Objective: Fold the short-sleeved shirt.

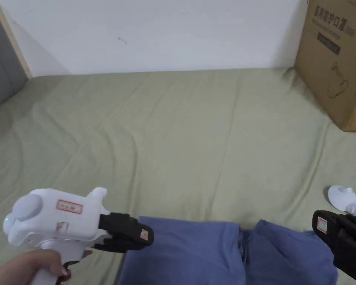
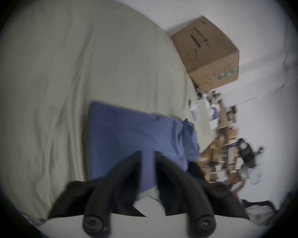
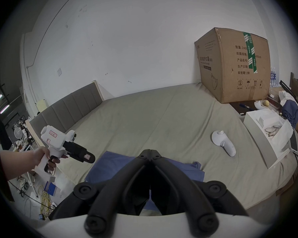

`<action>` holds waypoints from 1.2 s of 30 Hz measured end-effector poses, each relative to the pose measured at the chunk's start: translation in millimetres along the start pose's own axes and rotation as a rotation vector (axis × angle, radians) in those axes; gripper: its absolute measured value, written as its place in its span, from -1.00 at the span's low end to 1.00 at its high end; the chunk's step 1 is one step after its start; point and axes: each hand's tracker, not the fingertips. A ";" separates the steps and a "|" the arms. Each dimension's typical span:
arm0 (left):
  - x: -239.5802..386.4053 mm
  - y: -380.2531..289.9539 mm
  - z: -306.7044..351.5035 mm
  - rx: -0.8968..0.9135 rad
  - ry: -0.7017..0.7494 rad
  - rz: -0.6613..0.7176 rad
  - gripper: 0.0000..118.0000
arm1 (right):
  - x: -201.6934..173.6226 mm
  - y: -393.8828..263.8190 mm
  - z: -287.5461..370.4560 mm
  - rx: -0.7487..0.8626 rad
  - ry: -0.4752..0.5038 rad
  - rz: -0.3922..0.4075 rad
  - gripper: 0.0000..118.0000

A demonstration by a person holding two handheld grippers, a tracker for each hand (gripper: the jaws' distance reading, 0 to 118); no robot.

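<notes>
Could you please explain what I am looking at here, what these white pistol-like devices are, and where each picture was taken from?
No robot is here: a person holds two hand-held tools with black two-jaw tips. The head view comes from a camera on the person's head; the other two come from cameras riding on each tool.

The left gripper, held in a hand, hovers over a blue shirt, already partly folded, on a bed with a green sheet. In its own view the jaws stand slightly apart with nothing between them. The right gripper has its jaws closed together, empty, above the shirt.

Also on the bed are a cardboard box and a small white device lying on its side. Nothing is held.
</notes>
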 end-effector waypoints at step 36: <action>47.3 -3.5 60.2 0.194 0.711 -0.226 -0.83 | -9.9 0.8 -16.0 -0.033 0.043 0.002 -1.00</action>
